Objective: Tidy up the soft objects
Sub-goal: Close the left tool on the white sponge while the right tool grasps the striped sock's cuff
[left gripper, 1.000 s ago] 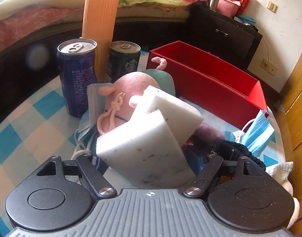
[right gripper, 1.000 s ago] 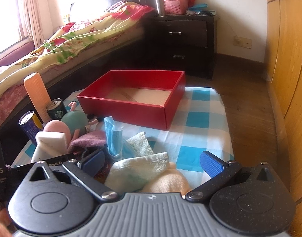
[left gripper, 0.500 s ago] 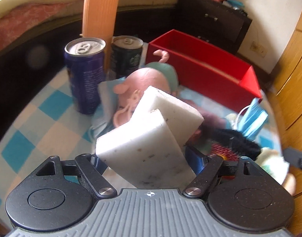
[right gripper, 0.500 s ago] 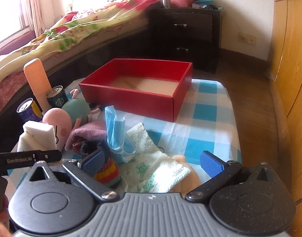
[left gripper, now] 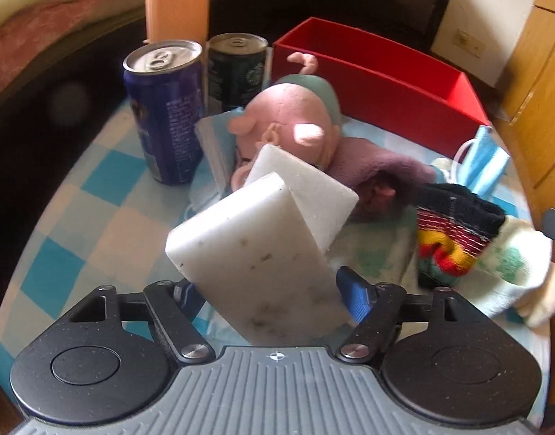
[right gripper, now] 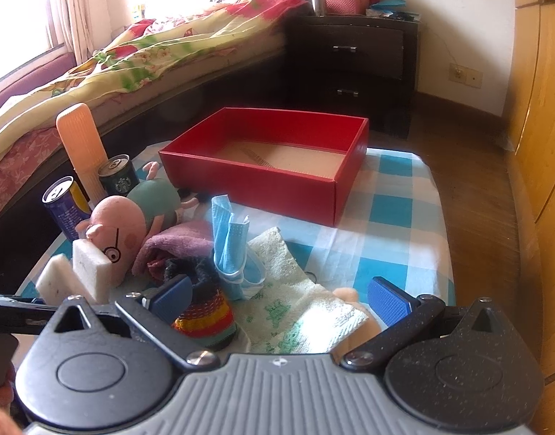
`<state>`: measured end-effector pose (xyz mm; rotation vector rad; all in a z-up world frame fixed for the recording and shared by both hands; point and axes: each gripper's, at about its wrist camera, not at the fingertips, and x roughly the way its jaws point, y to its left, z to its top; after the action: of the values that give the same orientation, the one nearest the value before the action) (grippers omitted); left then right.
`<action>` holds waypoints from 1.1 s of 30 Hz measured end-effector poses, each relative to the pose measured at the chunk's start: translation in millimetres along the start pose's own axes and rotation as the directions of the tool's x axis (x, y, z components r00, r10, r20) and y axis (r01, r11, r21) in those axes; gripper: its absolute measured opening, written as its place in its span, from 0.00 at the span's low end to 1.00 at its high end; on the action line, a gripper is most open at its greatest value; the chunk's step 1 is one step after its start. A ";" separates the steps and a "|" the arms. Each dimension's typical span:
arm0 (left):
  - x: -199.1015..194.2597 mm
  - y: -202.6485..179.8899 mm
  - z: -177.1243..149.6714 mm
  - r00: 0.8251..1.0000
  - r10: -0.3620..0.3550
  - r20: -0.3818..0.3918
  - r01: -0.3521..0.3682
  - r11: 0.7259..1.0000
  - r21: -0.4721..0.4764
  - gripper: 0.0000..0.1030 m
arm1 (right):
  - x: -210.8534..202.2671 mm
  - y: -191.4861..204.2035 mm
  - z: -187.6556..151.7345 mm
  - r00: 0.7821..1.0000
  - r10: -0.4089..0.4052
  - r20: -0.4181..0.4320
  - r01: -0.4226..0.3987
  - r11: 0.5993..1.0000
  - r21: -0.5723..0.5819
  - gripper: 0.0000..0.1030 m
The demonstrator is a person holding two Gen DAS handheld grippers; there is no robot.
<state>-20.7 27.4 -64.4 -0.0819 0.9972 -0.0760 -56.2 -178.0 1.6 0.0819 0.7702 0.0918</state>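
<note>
We clench the left gripper point(left gripper: 266, 290), jaws closing, on two white sponges point(left gripper: 262, 239) bound for the red box point(left gripper: 379, 83), while our right gripper point(right gripper: 277, 295) hangs released above the towel point(right gripper: 299, 311).

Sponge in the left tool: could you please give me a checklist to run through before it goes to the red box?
1. Sponge is between the jaws of the left tool, which are closing on it: ok.
2. Second sponge is free of the held one: cannot tell; they touch.
3. Box has room: ok; only its bare floor shows.
4. Straight path to the box is clear: not ok; the pig toy lies between.
5. Right tool is out of the way: ok; it is open and holds nothing, over the sock.
</note>
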 end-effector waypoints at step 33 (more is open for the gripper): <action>-49.1 -3.3 10.5 0.981 -0.155 0.117 0.140 0.982 0.123 0.73 | -1.4 -57.8 -12.3 0.990 -0.133 -0.056 0.138 0.984 0.109 0.81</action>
<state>-38.5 29.5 -17.4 -0.0547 0.8577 -0.2609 -62.8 -235.1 -12.4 0.1346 0.8271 -0.0792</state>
